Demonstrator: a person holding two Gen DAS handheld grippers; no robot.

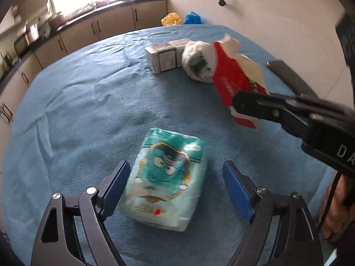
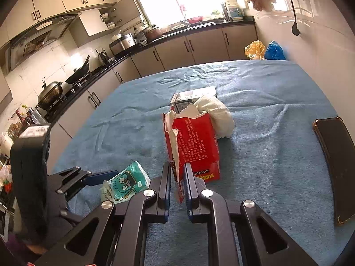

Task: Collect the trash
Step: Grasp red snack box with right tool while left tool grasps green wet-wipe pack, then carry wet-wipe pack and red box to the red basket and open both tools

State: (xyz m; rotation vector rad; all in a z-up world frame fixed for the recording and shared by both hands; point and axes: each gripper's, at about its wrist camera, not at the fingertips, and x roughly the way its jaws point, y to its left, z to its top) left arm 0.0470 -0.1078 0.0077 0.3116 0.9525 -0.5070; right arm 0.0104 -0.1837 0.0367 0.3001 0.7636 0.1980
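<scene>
A teal tissue pack [image 1: 165, 187] with a cartoon face lies on the blue tablecloth [image 1: 88, 110]. My left gripper [image 1: 176, 181] is open, one finger on each side of the pack, just above it. My right gripper [image 2: 178, 177] is shut on a torn red carton [image 2: 192, 146] and holds it up above the cloth; the carton shows in the left wrist view [image 1: 235, 84] too. The tissue pack [image 2: 125, 182] and the left gripper [image 2: 104, 178] also show in the right wrist view at lower left.
A small white box [image 1: 165, 57] and a crumpled white wrapper [image 1: 197, 63] lie further back on the cloth. A dark phone [image 2: 337, 166] lies at the right edge. Kitchen counters [image 2: 177, 51] run behind the table. Yellow and blue bags [image 2: 264, 49] sit by the wall.
</scene>
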